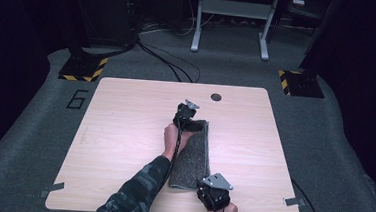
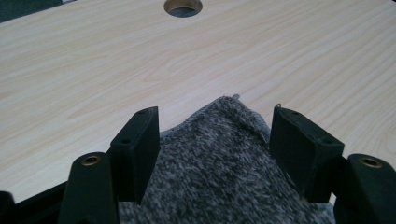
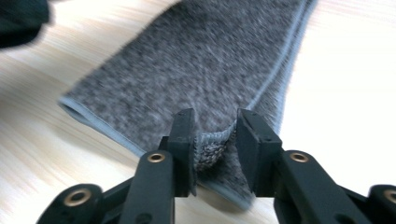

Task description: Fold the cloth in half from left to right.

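Observation:
A grey towel (image 1: pixel 193 156) lies folded into a long narrow strip down the middle of the wooden table (image 1: pixel 124 131). My left gripper (image 1: pixel 187 114) is at its far end. In the left gripper view that gripper (image 2: pixel 215 116) is open, jaws wide apart on either side of a towel corner (image 2: pixel 219 154) that rests flat on the wood. My right gripper (image 1: pixel 213 192) is at the strip's near end by the table's front edge. Seen in the right gripper view, this gripper (image 3: pixel 215 119) is shut on a raised fold of the towel's hemmed edge (image 3: pixel 212 142); that view is blurred.
A round cable hole (image 1: pixel 216 97) sits in the table beyond the left gripper. Bare wood lies on both sides of the towel. On the floor behind are cables, a white frame (image 1: pixel 232 19) and two posts with yellow-black striped bases (image 1: pixel 83 68).

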